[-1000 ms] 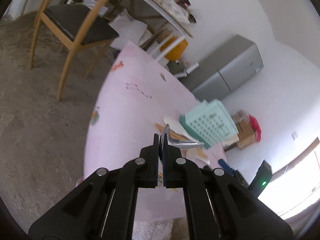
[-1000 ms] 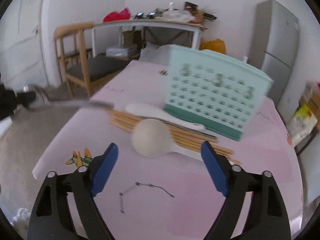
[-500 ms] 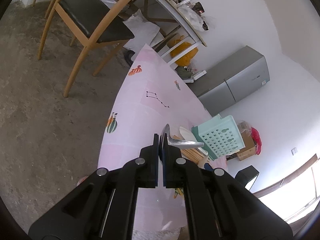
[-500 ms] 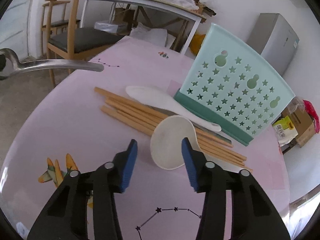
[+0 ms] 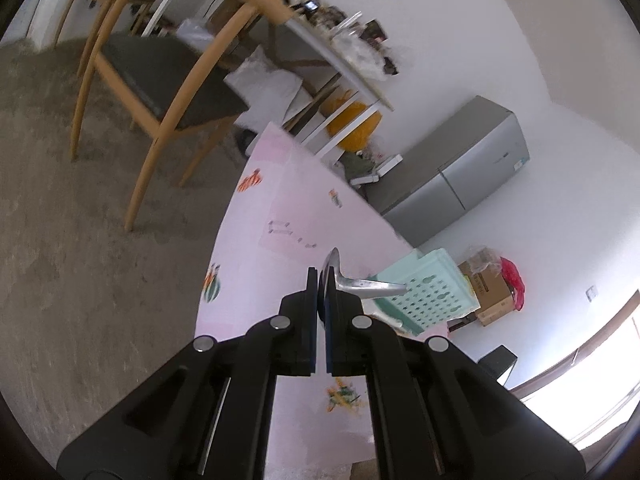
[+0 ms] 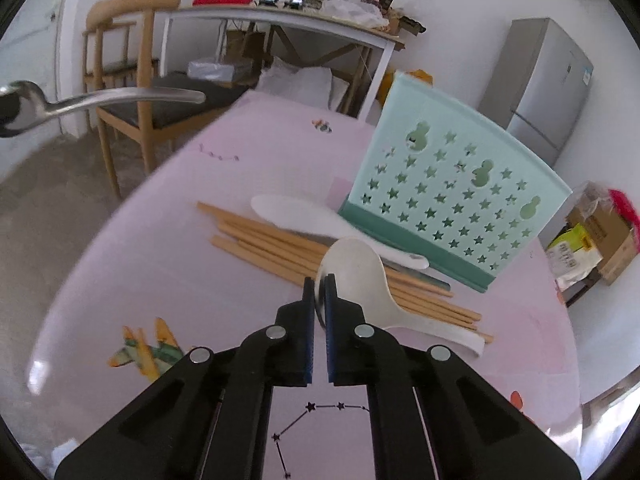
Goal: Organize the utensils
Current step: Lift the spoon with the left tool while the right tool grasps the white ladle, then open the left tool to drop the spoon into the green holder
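Note:
My left gripper (image 5: 320, 280) is shut on the bowl of a metal spoon (image 5: 362, 285), whose handle sticks out to the right above the pink table (image 5: 280, 216). The same metal spoon (image 6: 100, 100) hangs in the air at the left of the right wrist view. My right gripper (image 6: 319, 288) is shut on the edge of a white rice paddle (image 6: 360, 276) that lies across several wooden chopsticks (image 6: 264, 240). A second white paddle (image 6: 304, 216) lies just beyond. The mint green utensil holder (image 6: 452, 204) stands behind them, also seen as the holder (image 5: 428, 292) past the left gripper.
Wooden chairs (image 6: 132, 60) stand at the table's far left, with a cluttered white side table (image 6: 280, 24) behind. A grey fridge (image 6: 548, 80) is at the back right and cardboard boxes (image 6: 592, 240) sit on the floor to the right.
My right gripper moved in over the near white paddle and its jaws went from wide open to shut on the paddle's edge. The left gripper kept the spoon and lifted a little.

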Action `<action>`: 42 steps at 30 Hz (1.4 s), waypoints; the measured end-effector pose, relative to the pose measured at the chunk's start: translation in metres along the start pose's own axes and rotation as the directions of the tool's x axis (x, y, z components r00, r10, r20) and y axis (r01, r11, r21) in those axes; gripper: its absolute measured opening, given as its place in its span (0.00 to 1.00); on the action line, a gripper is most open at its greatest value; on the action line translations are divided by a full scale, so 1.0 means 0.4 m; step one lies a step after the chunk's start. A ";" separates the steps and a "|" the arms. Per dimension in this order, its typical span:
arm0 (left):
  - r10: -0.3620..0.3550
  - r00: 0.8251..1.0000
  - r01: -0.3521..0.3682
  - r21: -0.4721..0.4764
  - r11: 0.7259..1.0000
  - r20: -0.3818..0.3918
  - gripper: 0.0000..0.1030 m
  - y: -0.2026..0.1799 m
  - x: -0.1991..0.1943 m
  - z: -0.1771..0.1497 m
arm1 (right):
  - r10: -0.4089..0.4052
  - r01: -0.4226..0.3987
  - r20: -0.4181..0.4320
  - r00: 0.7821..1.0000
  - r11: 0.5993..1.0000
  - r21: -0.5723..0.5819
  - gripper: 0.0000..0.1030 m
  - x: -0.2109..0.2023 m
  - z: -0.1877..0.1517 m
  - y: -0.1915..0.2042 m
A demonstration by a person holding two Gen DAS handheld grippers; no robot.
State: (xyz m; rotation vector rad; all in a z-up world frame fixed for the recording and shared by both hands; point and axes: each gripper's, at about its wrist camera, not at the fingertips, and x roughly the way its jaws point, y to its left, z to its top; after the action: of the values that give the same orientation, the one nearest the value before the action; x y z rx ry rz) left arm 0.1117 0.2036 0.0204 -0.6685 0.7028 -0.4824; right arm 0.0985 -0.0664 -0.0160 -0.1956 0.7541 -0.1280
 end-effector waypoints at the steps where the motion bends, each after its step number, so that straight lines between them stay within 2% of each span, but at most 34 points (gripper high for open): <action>1: -0.007 1.000 0.007 0.016 1.000 0.011 0.01 -0.015 -0.004 0.006 | 0.026 -0.027 0.008 1.000 0.999 0.024 0.04 -0.018 0.005 -0.018; 6: -0.069 0.996 0.060 0.130 0.990 0.065 0.01 -0.130 -0.003 0.058 | 0.101 -0.109 0.069 0.993 0.986 0.125 0.04 -0.084 0.023 -0.121; 8: -0.070 0.995 0.054 0.201 0.978 0.073 0.01 -0.194 0.011 0.081 | 0.117 -0.134 0.108 0.987 0.976 0.169 0.04 -0.116 0.027 -0.172; 13: -0.058 0.996 0.028 0.398 0.917 0.062 0.01 -0.369 0.069 0.123 | 0.152 -0.202 0.203 0.967 0.945 0.256 0.04 -0.190 0.018 -0.281; 17: 0.013 0.997 -0.053 0.562 0.825 0.074 0.01 -0.505 0.144 0.123 | 0.156 -0.229 0.260 0.953 0.932 0.281 0.04 -0.226 0.004 -0.343; 21: 0.102 0.994 -0.108 0.664 0.740 0.047 0.01 -0.588 0.222 0.100 | 0.167 -0.265 0.309 0.936 0.912 0.313 0.04 -0.249 -0.011 -0.412; 23: 0.149 0.988 -0.136 0.695 0.706 0.041 0.01 -0.610 0.252 0.087 | 0.169 -0.278 0.325 0.931 0.904 0.326 0.04 -0.250 -0.020 -0.444; 27: 0.266 0.962 -0.221 0.759 0.612 0.066 0.01 -0.654 0.330 0.075 | 0.175 -0.296 0.344 0.923 0.892 0.342 0.04 -0.241 -0.033 -0.483; 30: 0.337 0.939 -0.251 0.800 0.545 0.065 0.02 -0.680 0.388 0.061 | 0.179 -0.311 0.357 0.917 0.881 0.357 0.04 -0.232 -0.047 -0.517; 31: 0.357 0.932 -0.254 0.808 0.531 0.059 0.02 -0.687 0.406 0.059 | 0.183 -0.318 0.360 0.915 0.876 0.362 0.04 -0.226 -0.049 -0.525; 34: 0.403 0.915 -0.250 0.826 0.506 0.030 0.02 -0.700 0.467 0.055 | 0.196 -0.338 0.367 0.909 0.863 0.377 0.04 -0.213 -0.058 -0.545; 36: 0.419 0.908 -0.253 0.828 0.500 0.024 0.02 -0.711 0.490 0.047 | 0.204 -0.350 0.371 0.906 0.853 0.387 0.04 -0.207 -0.062 -0.558; 38: 0.425 0.905 -0.240 0.823 0.516 -0.003 0.02 -0.713 0.521 0.047 | 0.213 -0.365 0.377 0.901 0.842 0.396 0.04 -0.201 -0.068 -0.569; 40: 0.420 0.907 -0.216 0.806 0.551 -0.044 0.02 -0.706 0.554 0.057 | 0.217 -0.372 0.383 0.898 0.838 0.400 0.04 -0.197 -0.070 -0.581; 42: 0.419 0.906 -0.210 0.791 0.574 -0.063 0.02 -0.696 0.581 0.060 | 0.220 -0.378 0.386 0.896 0.834 0.403 0.04 -0.195 -0.070 -0.588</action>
State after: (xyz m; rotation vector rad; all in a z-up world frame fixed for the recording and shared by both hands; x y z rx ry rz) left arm 0.2347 -0.1206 0.1294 0.3595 0.7445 -0.4770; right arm 0.0123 -0.2845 0.0683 0.3656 0.3951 0.0295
